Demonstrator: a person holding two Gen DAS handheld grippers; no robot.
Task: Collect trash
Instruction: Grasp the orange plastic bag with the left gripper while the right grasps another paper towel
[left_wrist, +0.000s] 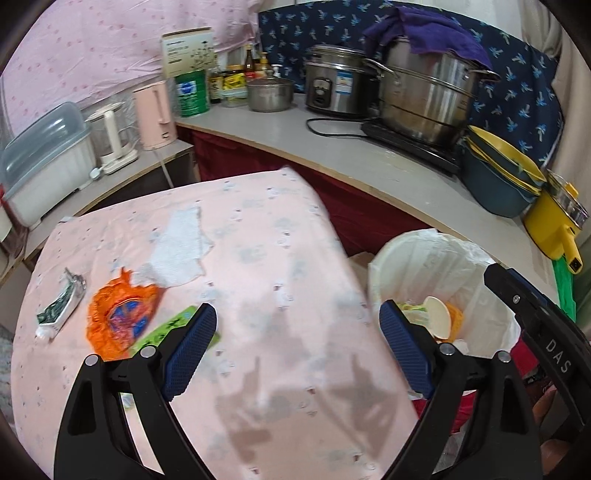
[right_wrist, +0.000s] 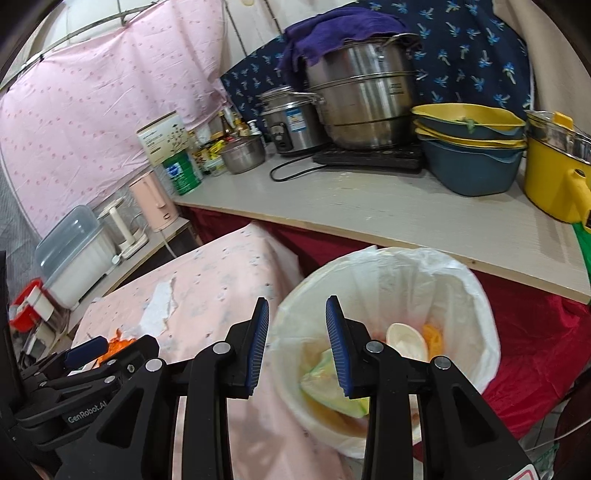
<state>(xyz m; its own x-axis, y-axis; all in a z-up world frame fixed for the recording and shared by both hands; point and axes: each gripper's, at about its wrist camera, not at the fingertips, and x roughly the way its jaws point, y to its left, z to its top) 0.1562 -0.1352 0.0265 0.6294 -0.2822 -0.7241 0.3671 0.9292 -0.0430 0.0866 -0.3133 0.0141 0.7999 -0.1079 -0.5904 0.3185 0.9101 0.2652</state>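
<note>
Trash lay in four pieces on the pink tablecloth (left_wrist: 258, 258): one tissue (left_wrist: 181, 247), one orange wrapper (left_wrist: 118, 317), one squeezed tube (left_wrist: 61, 306) and one green packet (left_wrist: 173, 325). The left gripper (left_wrist: 299, 347) stood wide and empty beside one lined bin (left_wrist: 406, 258). In the right view, the right gripper (right_wrist: 297, 343) hung narrow and empty at the bin (right_wrist: 476, 295), which held one spoon (right_wrist: 406, 339).

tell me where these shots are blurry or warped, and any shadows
Left wrist view: the pink tablecloth is smeared by motion blur near its far corner, two tongs-shaped shadows fall on it near the bottom, and the counter edge bows from fisheye. Right wrist view: the bin rim nearest the tongs blurs; dark vignette fills the corners.
</note>
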